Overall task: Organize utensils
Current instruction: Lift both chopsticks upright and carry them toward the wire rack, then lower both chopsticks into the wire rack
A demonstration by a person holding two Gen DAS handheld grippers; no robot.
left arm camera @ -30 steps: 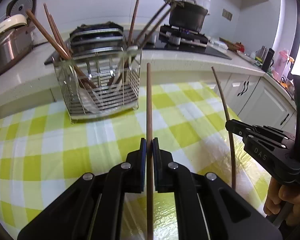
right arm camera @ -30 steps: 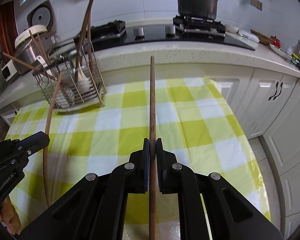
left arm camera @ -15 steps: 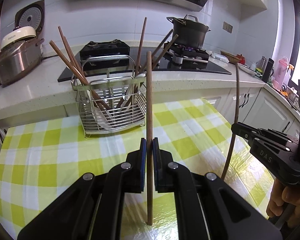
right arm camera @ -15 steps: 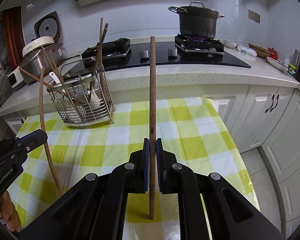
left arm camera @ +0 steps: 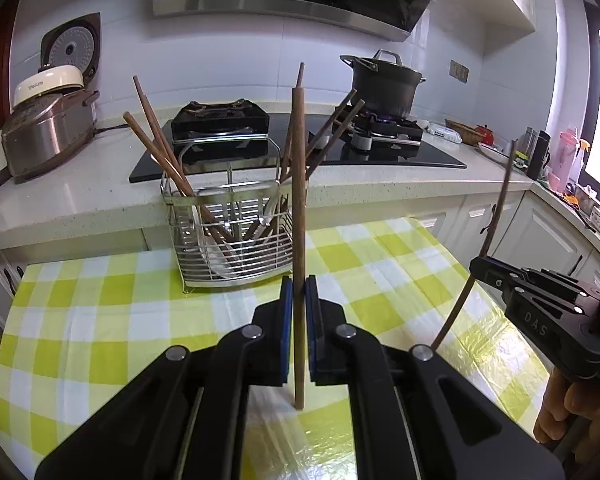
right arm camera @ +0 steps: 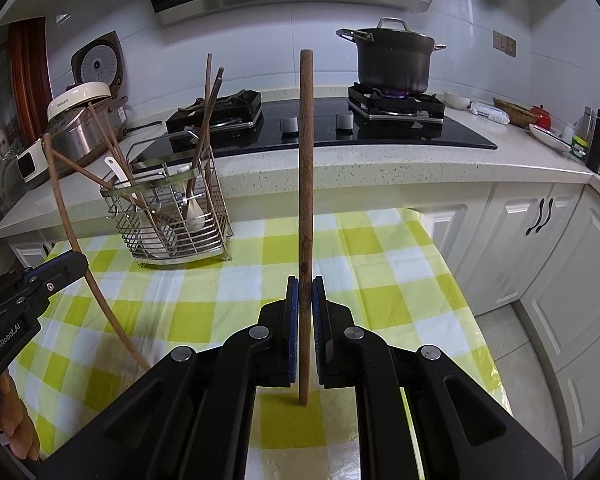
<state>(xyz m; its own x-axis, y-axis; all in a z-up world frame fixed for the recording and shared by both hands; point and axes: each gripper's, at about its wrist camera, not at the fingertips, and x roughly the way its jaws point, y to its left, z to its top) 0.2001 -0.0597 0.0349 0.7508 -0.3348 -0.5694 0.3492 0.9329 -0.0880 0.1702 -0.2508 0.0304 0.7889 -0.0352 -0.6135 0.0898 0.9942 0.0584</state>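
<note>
My left gripper (left arm camera: pixel 299 292) is shut on a brown chopstick (left arm camera: pixel 299 184) that stands upright between its blue pads, clear of the checked cloth. My right gripper (right arm camera: pixel 305 292) is shut the same way on a second brown chopstick (right arm camera: pixel 305 160). Each gripper shows in the other's view: the right gripper (left arm camera: pixel 480 266) at the right edge, the left gripper (right arm camera: pixel 80 260) at the left edge. A wire utensil basket (left arm camera: pixel 228 236) (right arm camera: pixel 172 220) stands at the table's far side, ahead and left of both grippers, holding several chopsticks and a white spoon (right arm camera: pixel 194 216).
The table wears a yellow and white checked cloth (left arm camera: pixel 100 320). Behind it runs a speckled counter (right arm camera: pixel 380 168) with a black hob, a dark pot (right arm camera: pixel 392 60) over a flame and a rice cooker (left arm camera: pixel 48 132). White cabinets (right arm camera: pixel 540 240) stand at the right. A hand (left arm camera: pixel 568 412) holds each gripper.
Both grippers have risen with their chopsticks and tilted upward. The sticks' lower ends now show above the cloth, and the basket sits lower and farther off in both views.
</note>
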